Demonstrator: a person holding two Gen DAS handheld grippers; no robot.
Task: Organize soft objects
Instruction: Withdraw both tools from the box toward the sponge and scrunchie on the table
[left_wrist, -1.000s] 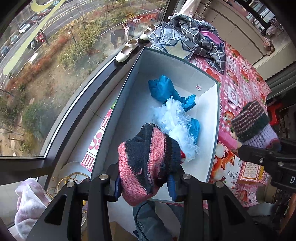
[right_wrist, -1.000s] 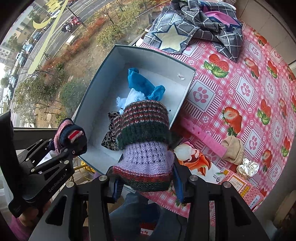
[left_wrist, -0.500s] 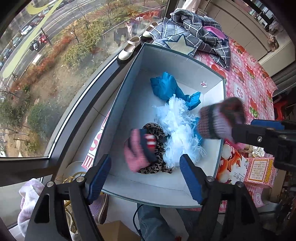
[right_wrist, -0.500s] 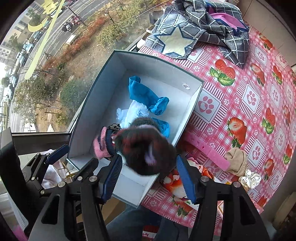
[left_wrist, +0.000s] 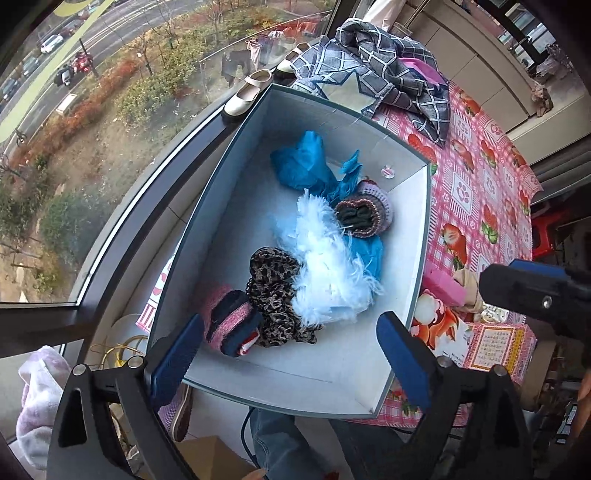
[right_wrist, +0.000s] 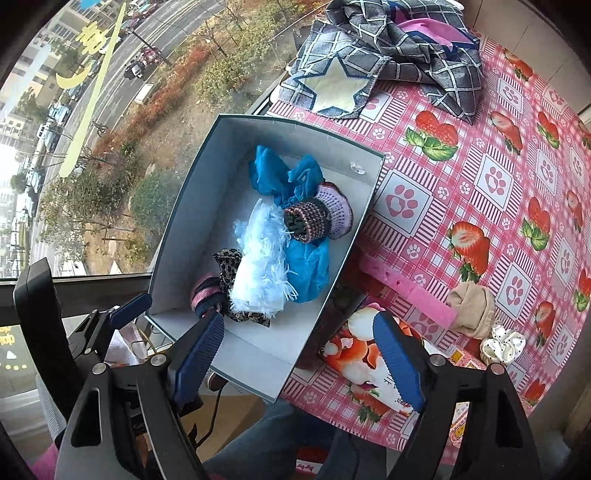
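Observation:
A grey box (left_wrist: 221, 173) (right_wrist: 177, 221) sits on the table by the window. Inside lie blue cloth (left_wrist: 299, 162) (right_wrist: 269, 173), a white fluffy piece (left_wrist: 325, 266) (right_wrist: 262, 266), a leopard-print scrunchie (left_wrist: 273, 284), a pink-and-navy knit sock (left_wrist: 229, 317) (right_wrist: 207, 291) and a purple-and-dark knit sock (left_wrist: 365, 214) (right_wrist: 317, 218). My left gripper (left_wrist: 291, 354) hangs above the box's near end, jaws opening, nothing between them. My right gripper (right_wrist: 299, 350) hovers over the box's near right corner, jaws also opening and empty.
A strawberry tablecloth (right_wrist: 498, 177) carries a grey checked cloth (right_wrist: 388, 55), a pink strip (right_wrist: 410, 288), a beige rolled sock (right_wrist: 472, 302), a small white spotted item (right_wrist: 502, 343) and a printed packet (right_wrist: 362, 362). Shoes (left_wrist: 247, 96) stand on the window sill.
Both grippers have opened wide. The pink-and-navy sock dropped from the left gripper and the purple knit sock from the right; both now lie in the box.

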